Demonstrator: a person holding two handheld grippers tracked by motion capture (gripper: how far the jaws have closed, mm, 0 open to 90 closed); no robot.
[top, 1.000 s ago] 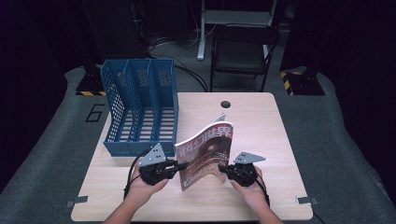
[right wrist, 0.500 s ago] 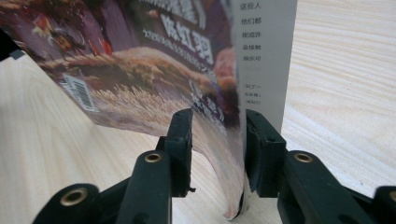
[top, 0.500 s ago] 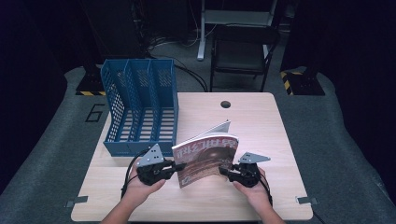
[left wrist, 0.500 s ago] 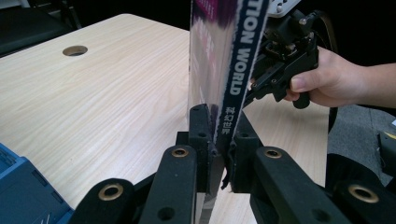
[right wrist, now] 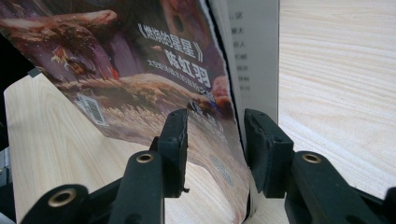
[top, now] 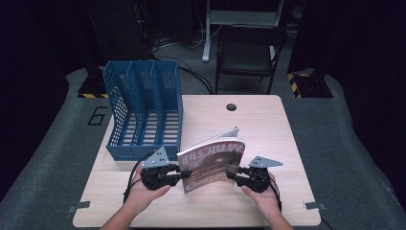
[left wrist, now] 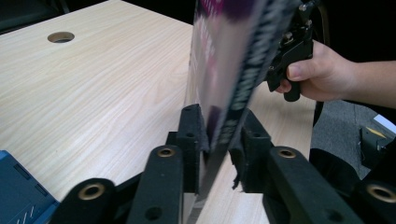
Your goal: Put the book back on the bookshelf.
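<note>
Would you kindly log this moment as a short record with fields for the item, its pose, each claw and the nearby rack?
item: magazine
pose: stands on its lower edge on the table, leaning, pages slightly fanned
left claw: jaws have just been opening; magazine edge between them, gap beside one pad
right claw: jaws have just been opening; magazine edge between them, pads clear
rack: blue file rack, three slots, behind the left claw
</note>
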